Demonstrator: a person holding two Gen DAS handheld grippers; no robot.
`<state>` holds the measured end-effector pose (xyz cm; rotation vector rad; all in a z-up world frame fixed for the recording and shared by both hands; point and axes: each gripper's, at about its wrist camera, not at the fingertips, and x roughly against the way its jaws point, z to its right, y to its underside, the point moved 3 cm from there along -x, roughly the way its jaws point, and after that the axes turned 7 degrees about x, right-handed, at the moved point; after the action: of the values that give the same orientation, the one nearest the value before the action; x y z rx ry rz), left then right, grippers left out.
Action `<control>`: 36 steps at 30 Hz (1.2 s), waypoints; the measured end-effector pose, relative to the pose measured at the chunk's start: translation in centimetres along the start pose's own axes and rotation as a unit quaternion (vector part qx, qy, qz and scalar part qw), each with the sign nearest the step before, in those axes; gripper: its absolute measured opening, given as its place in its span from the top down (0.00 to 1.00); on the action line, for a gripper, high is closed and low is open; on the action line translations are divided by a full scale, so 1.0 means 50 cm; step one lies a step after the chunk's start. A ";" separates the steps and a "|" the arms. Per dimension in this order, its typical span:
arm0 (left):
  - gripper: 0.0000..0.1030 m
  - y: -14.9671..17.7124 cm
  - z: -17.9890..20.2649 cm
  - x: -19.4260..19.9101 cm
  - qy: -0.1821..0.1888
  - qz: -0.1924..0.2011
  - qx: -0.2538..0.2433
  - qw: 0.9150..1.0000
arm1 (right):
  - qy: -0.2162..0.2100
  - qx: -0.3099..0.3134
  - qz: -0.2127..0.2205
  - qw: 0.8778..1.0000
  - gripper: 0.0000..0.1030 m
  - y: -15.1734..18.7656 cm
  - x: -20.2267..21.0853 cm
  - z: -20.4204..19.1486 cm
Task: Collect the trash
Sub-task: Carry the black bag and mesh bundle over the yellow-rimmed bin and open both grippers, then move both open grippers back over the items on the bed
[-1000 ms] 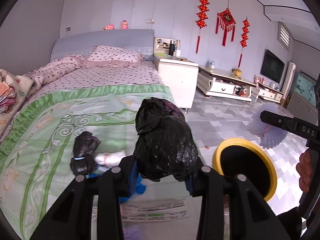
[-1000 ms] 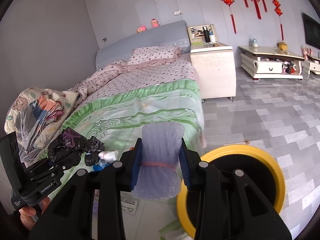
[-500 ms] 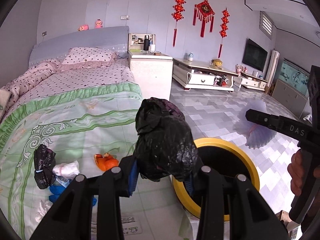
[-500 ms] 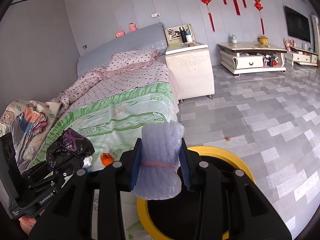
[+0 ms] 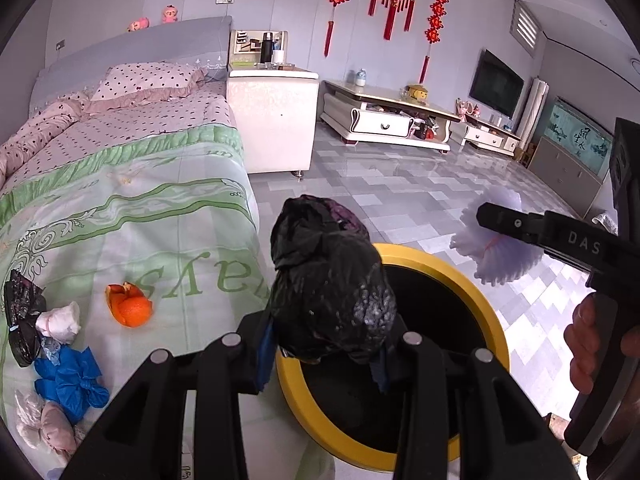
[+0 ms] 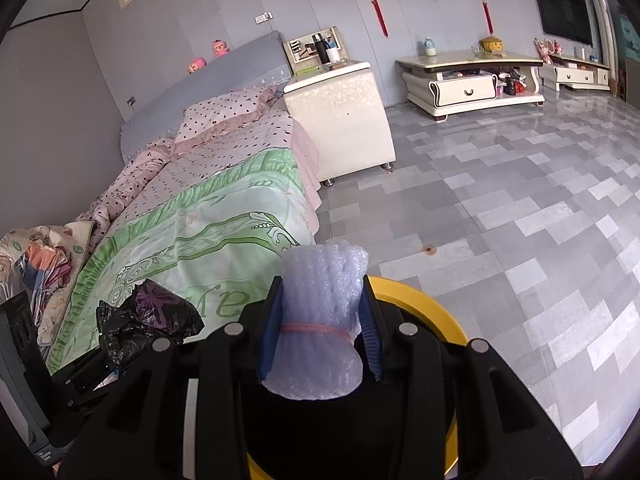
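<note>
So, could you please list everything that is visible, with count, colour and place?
black bag bundle: one, black, held in left tongs above bin
foam wrap: one, pale lilac, held in right tongs above bin
bin: one, yellow rim, floor beside bed
orange peel: one, orange, on bed
blue gloves: one heap, blue, bed edge
bed: one, green and pink
left tongs: black, closed on bundle
right tongs: black, closed on foam
</note>
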<state>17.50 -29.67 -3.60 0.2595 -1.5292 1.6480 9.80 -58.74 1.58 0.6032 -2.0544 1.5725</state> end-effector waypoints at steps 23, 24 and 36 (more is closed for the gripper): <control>0.23 0.016 0.000 0.007 0.004 -0.002 0.022 1.000 | 0.031 -0.031 0.006 0.999 0.48 0.017 0.013 0.039; 0.22 0.015 -0.001 0.013 0.002 0.000 0.023 1.000 | 0.031 -0.027 0.008 0.999 0.48 0.017 0.017 0.032; 0.14 -0.003 -0.089 0.112 -0.028 0.037 0.041 0.998 | 0.015 0.008 0.028 0.999 0.40 0.001 0.078 -0.074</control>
<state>15.85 -23.26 -0.87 0.2972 -1.5311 1.7778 7.09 -55.37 4.79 0.5293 -2.0562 1.6206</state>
